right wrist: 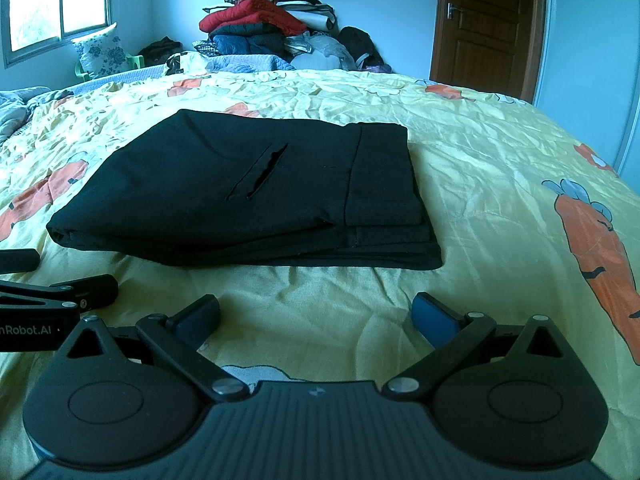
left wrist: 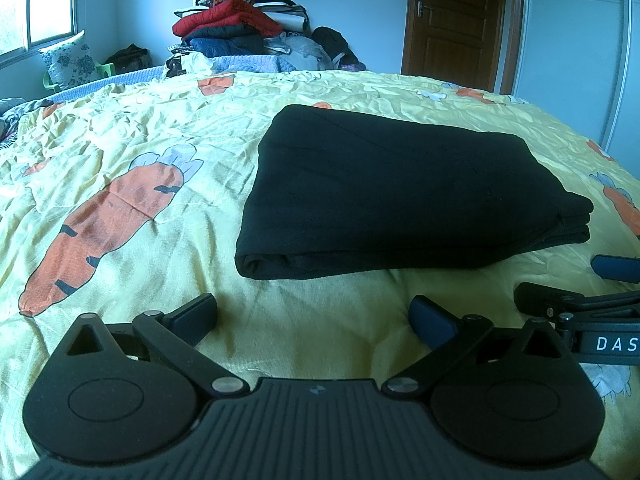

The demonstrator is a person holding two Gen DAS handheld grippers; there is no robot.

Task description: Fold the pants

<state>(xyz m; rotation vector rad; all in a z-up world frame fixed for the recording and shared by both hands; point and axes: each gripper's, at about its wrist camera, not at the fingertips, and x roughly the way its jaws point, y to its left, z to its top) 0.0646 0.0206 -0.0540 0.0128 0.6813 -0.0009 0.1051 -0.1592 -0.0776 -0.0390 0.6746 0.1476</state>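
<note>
Now, through your left wrist camera, your left gripper [left wrist: 314,318] hovers with its jaws spread wide and nothing between them, just short of the black pants [left wrist: 392,196], which lie folded into a thick rectangle on the yellow carrot-print bedspread [left wrist: 120,184]; your right gripper [left wrist: 580,284] pokes in at the right edge, also spread apart. Through your right wrist camera, that gripper's jaws gape wide and empty before the near edge of the pants, pocket slit [right wrist: 262,176] facing up, while a clothes pile [right wrist: 268,20] rises against the far wall.
</note>
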